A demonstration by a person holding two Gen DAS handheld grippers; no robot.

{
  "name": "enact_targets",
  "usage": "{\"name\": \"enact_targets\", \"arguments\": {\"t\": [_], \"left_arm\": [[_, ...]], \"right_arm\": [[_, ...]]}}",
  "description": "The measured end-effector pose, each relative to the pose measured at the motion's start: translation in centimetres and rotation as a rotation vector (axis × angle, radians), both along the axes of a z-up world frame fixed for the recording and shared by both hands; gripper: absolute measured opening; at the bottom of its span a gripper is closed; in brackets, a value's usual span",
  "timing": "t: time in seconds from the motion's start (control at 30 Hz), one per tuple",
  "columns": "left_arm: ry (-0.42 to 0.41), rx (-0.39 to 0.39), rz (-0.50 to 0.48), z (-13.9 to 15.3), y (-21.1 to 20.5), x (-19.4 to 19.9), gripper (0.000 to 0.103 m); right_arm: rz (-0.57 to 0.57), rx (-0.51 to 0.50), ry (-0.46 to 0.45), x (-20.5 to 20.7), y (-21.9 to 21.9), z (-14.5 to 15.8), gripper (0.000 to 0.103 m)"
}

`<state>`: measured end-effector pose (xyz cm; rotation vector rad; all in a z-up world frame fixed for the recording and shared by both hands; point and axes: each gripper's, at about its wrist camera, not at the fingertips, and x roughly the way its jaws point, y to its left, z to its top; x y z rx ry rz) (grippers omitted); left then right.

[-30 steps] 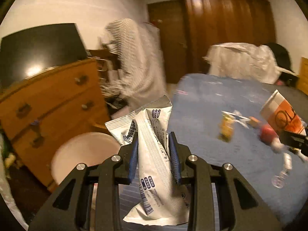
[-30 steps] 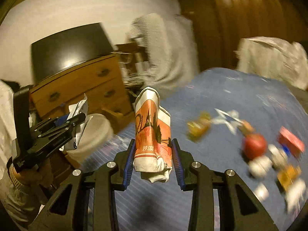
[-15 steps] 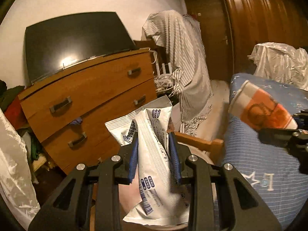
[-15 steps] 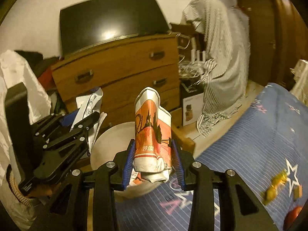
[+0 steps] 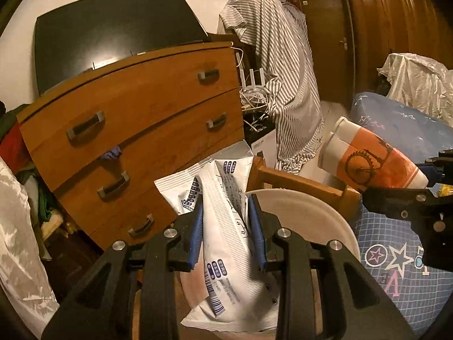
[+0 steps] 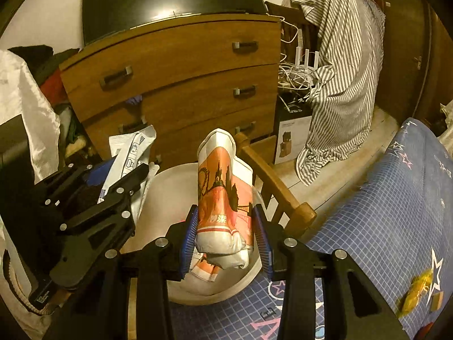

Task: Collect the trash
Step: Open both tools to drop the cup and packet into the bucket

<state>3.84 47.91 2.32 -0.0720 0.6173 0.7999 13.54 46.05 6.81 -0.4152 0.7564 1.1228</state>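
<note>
My left gripper [image 5: 226, 226] is shut on a white plastic wrapper [image 5: 229, 240] with blue print and holds it over the white round bin [image 5: 311, 215]. My right gripper [image 6: 225, 235] is shut on a crushed orange-and-white paper cup [image 6: 223, 195] and holds it above the same bin [image 6: 170, 187]. The cup also shows in the left wrist view [image 5: 371, 161], to the right of the bin. The left gripper with its wrapper [image 6: 130, 153] shows at the left in the right wrist view.
A wooden chair [image 6: 271, 181] stands behind the bin, and a wooden dresser [image 5: 136, 130] behind that. The blue patterned table cover [image 6: 396, 212] lies at the right, with a yellow wrapper [image 6: 416, 291] on it. A striped shirt [image 5: 286, 79] hangs beyond.
Both grippers have swung left from the table to the bin, each still holding its piece of trash. The bin now lies right under them.
</note>
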Motion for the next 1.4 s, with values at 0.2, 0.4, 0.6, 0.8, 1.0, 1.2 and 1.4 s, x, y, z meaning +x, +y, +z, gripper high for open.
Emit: {"name": "enact_targets", "arguments": {"t": [0.2,0.4,0.6,0.8,1.0,1.2,1.4], "left_arm": [[0.008,-0.021,0.008,-0.9,1.0,0.0,0.029],[0.016,-0.034,0.010,-1.5,1.7,0.1,0.029],[0.020,-0.046,0.019,-2.0,2.5,0.2,0.031],[0.024,-0.059,0.027,-2.5,3.2,0.5,0.038],[0.020,-0.068,0.037,-2.9,3.6,0.3,0.047],[0.022,-0.062,0.037,-2.9,3.5,0.2,0.047],[0.017,-0.050,0.054,-2.7,3.1,0.1,0.047]], "right_arm": [[-0.003,-0.023,0.005,0.1,0.7,-1.2,0.040],[0.000,-0.036,0.005,0.0,1.4,-2.1,0.040],[0.009,-0.051,0.004,0.0,2.4,-3.1,0.042],[0.017,-0.056,-0.012,0.1,2.9,-3.7,0.059],[0.002,-0.051,-0.011,0.7,2.3,-3.9,0.059],[-0.002,-0.045,-0.009,0.7,1.8,-3.8,0.059],[-0.004,-0.034,-0.022,0.5,1.2,-3.6,0.059]]}}
